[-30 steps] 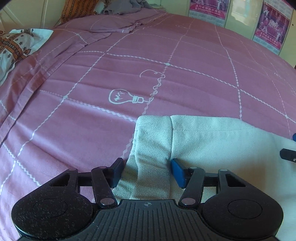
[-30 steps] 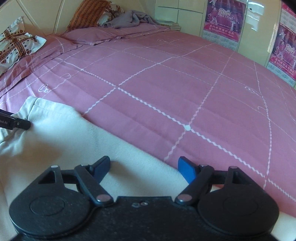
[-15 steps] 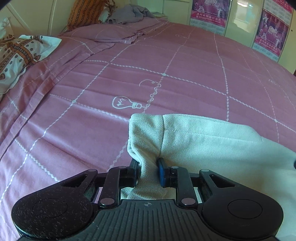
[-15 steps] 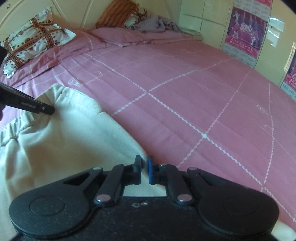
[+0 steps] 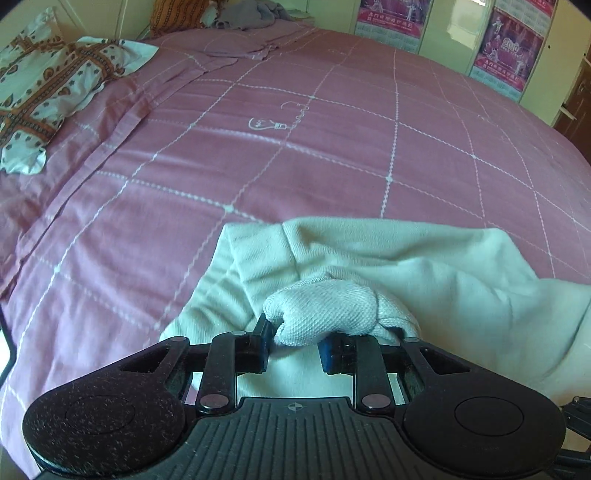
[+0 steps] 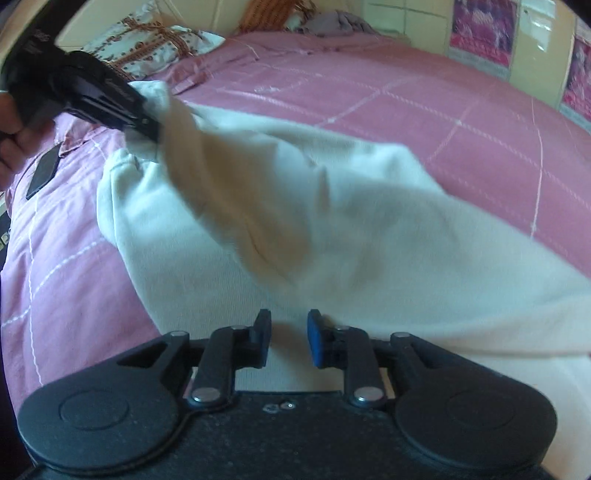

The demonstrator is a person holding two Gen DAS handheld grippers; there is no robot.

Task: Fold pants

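Cream pants (image 5: 424, 266) lie on a pink bedspread (image 5: 295, 155). My left gripper (image 5: 293, 345) is shut on a bunched corner of the pants and lifts it off the bed. In the right wrist view the left gripper (image 6: 147, 122) shows at the upper left, holding that corner up, and the pants (image 6: 332, 229) drape across the frame. My right gripper (image 6: 288, 339) has its jaws a little apart at the pants' near edge, with cloth between them; whether they pinch it is unclear.
A patterned pillow (image 5: 48, 92) lies at the bed's left. A grey garment (image 5: 251, 11) and an orange cushion (image 5: 177, 14) sit at the far end. Posters (image 5: 391, 18) hang on the wall behind. A dark flat object (image 6: 44, 173) lies left on the bed.
Both grippers closed on the pants half a second ago. Since then the left one has lifted its corner up, and the right jaws have parted somewhat.
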